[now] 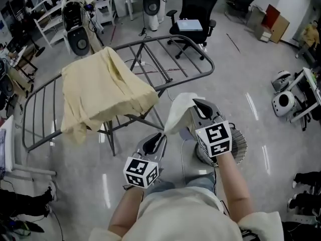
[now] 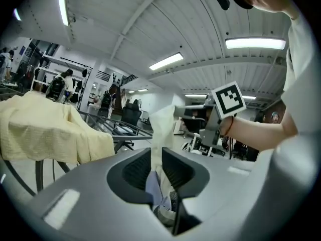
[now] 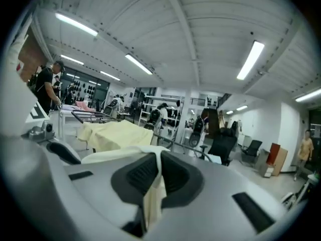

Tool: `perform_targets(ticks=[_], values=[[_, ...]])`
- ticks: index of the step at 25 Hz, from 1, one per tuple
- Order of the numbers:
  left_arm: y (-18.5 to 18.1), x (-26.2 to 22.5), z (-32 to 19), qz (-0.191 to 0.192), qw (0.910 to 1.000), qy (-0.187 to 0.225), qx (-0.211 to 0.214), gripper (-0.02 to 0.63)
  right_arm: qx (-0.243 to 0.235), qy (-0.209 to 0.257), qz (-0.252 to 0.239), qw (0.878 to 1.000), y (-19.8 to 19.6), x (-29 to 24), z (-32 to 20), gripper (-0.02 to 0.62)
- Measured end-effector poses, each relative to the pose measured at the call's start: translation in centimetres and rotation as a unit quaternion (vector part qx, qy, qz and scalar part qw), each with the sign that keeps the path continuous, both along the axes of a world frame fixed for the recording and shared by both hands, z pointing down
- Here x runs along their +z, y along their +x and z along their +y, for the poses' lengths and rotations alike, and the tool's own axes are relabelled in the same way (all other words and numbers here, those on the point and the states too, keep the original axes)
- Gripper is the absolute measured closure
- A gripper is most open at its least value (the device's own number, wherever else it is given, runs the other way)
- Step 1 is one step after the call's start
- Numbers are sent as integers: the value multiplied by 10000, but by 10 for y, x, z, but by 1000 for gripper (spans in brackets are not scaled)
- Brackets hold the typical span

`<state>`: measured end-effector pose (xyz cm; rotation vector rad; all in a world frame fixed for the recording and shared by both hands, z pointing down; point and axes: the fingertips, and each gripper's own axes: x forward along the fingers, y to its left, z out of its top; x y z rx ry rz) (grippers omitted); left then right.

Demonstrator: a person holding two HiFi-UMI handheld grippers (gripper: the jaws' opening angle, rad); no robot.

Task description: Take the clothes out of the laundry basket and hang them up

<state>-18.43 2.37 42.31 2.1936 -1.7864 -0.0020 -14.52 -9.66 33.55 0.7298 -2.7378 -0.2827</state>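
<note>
While viewed from above, past both tongs: grey drying rack (image 1: 165, 59) ahead, spread open. Yellow towel (image 1: 100, 89) draped over its near-left part, hanging over the edge. Beyond the rack, black office chair (image 1: 195, 9); speaker (image 1: 77, 40) at upper left. White wheeled machine (image 1: 284, 102) at far right. Laundry basket (image 1: 239, 143) low right on the floor, just beside the right gripper's marker cube.

Hard to make out: basket mostly covered by right gripper and forearm, only a ribbed white rim showing; contents not visible. Lower end of pale cloth (image 1: 178, 109) lost behind the left gripper body in head view. Bluish fabric below the jaws in left gripper view; cannot tell what it is.

Pale cloth out of the basket, in the air in front of the rack, not touching it. Held at two places: left gripper (image 2: 156, 167) narrow, pads pinching one end; right gripper (image 3: 156, 172) closed tight on the other, a fold hanging down through the jaws. Long axis runs from left gripper, low and near, up to right gripper, higher and farther right. Narrow band between them, wider near right gripper.
</note>
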Motion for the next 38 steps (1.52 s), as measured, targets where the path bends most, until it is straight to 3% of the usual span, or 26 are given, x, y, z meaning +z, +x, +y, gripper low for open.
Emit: perform_targets(ticks=[4,9,13,17,21,24,25,29,31,34,38], values=[[-27,14,30,-44,9999,-17,-109,533,-347,416,-180,9984,-57,-32,29,580],[-43,13,36,43,9993,-379,-29,451,-627,688,-393,9949,-112,-100,43,580],[-78,48,43,-134,9946,-878,-530,378,-866,850,-603,9908,-140,-133,62,580],[-138,93,64,-465,9803,-1431,-1280,318,-1126,1026,-859,9846,-156,-164,85,580],[-193,130,85,-767,9603,-1953,-1835,289,-1350,1249,-1039,9774,-165,-196,96,580],[-226,154,95,-794,9455,-2245,-2222,269,-1388,1395,-1141,9738,-166,-218,96,580],[-228,157,93,-682,9469,-2265,-2177,259,-1380,1431,-1183,9729,-165,-224,96,580],[-190,139,54,-198,9763,-1827,-1141,258,-1240,1537,-1270,9720,-157,-240,94,580],[-169,133,33,-182,9820,-1711,-773,276,-1104,1603,-1251,9729,-154,-244,89,580],[-165,122,19,-159,9850,-1536,-767,592,-800,1762,-1093,9750,-146,-240,77,580],[-199,97,31,-65,9874,-1230,-996,592,-271,1663,-929,9813,-118,-227,43,580]])
